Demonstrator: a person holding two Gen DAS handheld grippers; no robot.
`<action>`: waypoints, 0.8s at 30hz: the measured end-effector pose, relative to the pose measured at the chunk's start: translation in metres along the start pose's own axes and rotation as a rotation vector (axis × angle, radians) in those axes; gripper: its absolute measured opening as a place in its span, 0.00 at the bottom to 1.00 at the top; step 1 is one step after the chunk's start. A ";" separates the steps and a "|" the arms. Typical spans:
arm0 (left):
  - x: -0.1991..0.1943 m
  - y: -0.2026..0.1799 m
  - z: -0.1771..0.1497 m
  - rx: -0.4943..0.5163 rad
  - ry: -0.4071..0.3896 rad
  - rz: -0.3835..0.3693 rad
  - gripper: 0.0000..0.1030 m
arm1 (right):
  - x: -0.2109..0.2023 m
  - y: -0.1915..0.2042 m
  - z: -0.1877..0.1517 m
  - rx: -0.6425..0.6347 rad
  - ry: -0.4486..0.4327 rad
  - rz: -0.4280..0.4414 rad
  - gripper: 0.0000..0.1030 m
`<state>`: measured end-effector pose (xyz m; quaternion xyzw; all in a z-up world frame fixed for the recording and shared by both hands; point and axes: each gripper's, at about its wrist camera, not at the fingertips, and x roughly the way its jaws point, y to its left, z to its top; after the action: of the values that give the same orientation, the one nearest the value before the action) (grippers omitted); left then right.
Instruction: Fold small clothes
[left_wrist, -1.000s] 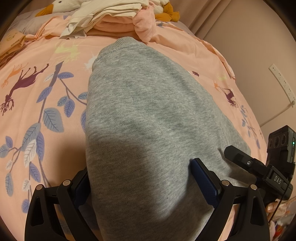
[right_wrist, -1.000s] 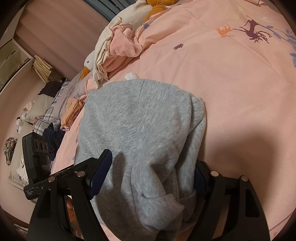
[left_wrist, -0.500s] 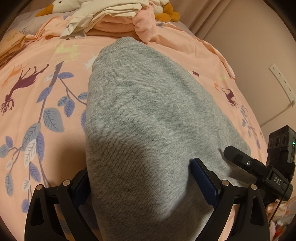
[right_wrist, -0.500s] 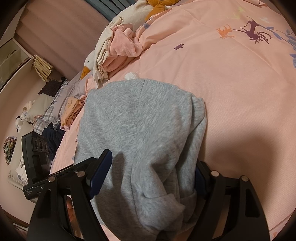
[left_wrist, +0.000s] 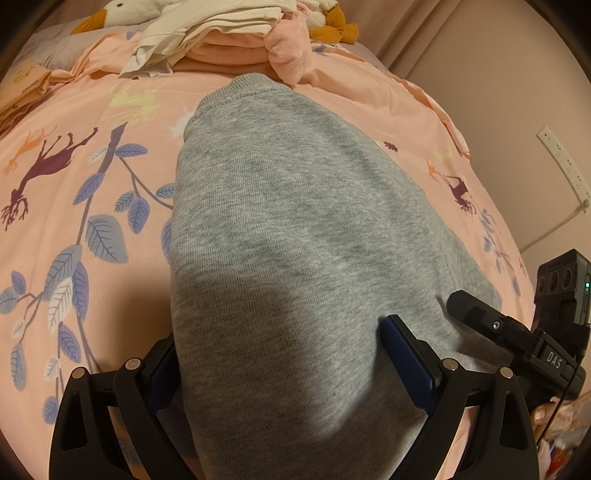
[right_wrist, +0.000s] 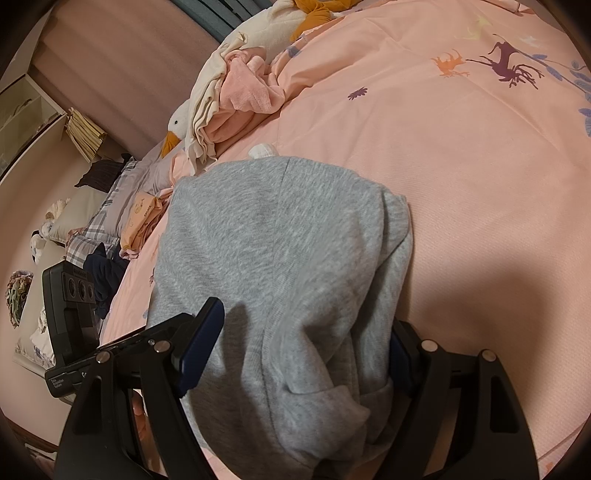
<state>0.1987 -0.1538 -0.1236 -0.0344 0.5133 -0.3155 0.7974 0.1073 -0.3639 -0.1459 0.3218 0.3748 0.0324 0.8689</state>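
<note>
A grey knit garment (left_wrist: 295, 229) lies folded lengthwise on the pink printed bedspread (left_wrist: 74, 155). Its near end runs between the fingers of my left gripper (left_wrist: 280, 354), whose jaws stand wide apart around the cloth. In the right wrist view the same garment (right_wrist: 266, 243) lies bunched, and its near end fills the gap of my right gripper (right_wrist: 299, 339), also spread wide. The cloth hides the inner left finger of the left gripper and the right pad of the right gripper. The right gripper also shows in the left wrist view (left_wrist: 517, 332).
A pile of cream and pink clothes (left_wrist: 229, 40) and a plush goose (left_wrist: 125, 9) lie at the far end of the bed. Pillows and dark clothes (right_wrist: 103, 266) lie left of the bed. A wall with a power strip (left_wrist: 561, 162) stands right.
</note>
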 end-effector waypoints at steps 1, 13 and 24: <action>0.000 0.000 0.000 0.000 0.000 0.000 0.93 | 0.001 -0.001 0.001 -0.001 0.000 -0.001 0.78; 0.001 -0.001 0.000 0.001 -0.001 0.001 0.93 | -0.001 0.000 0.000 -0.018 -0.002 -0.015 0.78; 0.002 0.000 0.000 0.002 -0.003 0.003 0.93 | 0.000 0.003 -0.003 -0.028 -0.006 -0.024 0.78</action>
<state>0.1994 -0.1547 -0.1248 -0.0332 0.5118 -0.3146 0.7987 0.1056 -0.3602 -0.1456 0.3051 0.3757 0.0262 0.8747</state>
